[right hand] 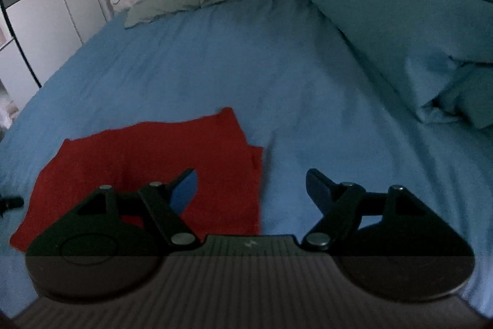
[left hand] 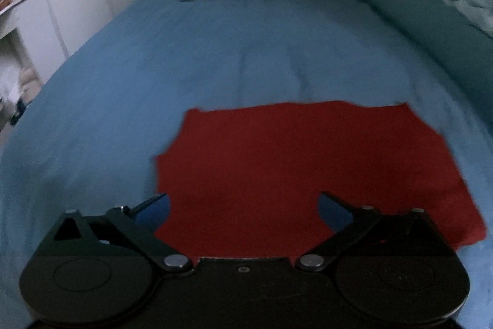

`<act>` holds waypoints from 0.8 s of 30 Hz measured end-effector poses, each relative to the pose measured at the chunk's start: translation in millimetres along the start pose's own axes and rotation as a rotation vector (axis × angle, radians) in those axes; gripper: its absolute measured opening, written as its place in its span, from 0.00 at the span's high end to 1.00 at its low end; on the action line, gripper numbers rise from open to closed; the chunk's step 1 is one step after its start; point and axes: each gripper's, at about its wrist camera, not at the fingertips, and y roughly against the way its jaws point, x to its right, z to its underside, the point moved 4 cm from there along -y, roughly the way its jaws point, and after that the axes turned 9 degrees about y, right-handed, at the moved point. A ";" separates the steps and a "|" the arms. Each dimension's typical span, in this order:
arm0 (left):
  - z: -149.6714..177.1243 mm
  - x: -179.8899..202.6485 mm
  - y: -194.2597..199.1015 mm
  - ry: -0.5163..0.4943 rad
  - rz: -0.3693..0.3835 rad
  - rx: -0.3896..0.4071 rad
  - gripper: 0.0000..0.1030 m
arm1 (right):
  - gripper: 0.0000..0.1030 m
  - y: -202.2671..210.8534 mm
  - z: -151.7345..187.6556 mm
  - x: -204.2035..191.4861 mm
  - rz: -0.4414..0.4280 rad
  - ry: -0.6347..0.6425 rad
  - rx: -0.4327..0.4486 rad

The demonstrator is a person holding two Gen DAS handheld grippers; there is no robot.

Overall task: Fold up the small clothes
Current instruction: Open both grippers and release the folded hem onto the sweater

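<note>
Left cam: my left claw (left hand: 243, 205) is spread wide open, holding nothing, hovering over the near edge of the red cloth (left hand: 308, 168). The cloth's lying flat on the blue bed (left hand: 185, 57).

Right cam: my right claw (right hand: 251, 190) is wide open too, empty. The cloth (right hand: 148, 153) sits left of center, under my left finger (right hand: 185, 190); the right finger's over bare sheet.

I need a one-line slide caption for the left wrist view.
Open left gripper above a red garment on the blue bed sheet.
</note>
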 end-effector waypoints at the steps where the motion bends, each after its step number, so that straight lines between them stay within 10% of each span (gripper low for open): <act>1: 0.9 10.7 -3.7 -0.004 0.007 -0.012 0.00 | 0.09 -0.6 4.5 1.9 -0.011 0.005 -0.018; 17: 20.5 55.9 -84.0 0.023 -0.058 -0.144 0.00 | 0.21 -98.2 78.6 -24.5 0.022 -0.025 -0.076; 24: 31.9 51.3 -113.9 0.038 -0.083 -0.230 0.00 | 0.46 -98.0 78.9 -35.1 -0.035 0.087 -0.070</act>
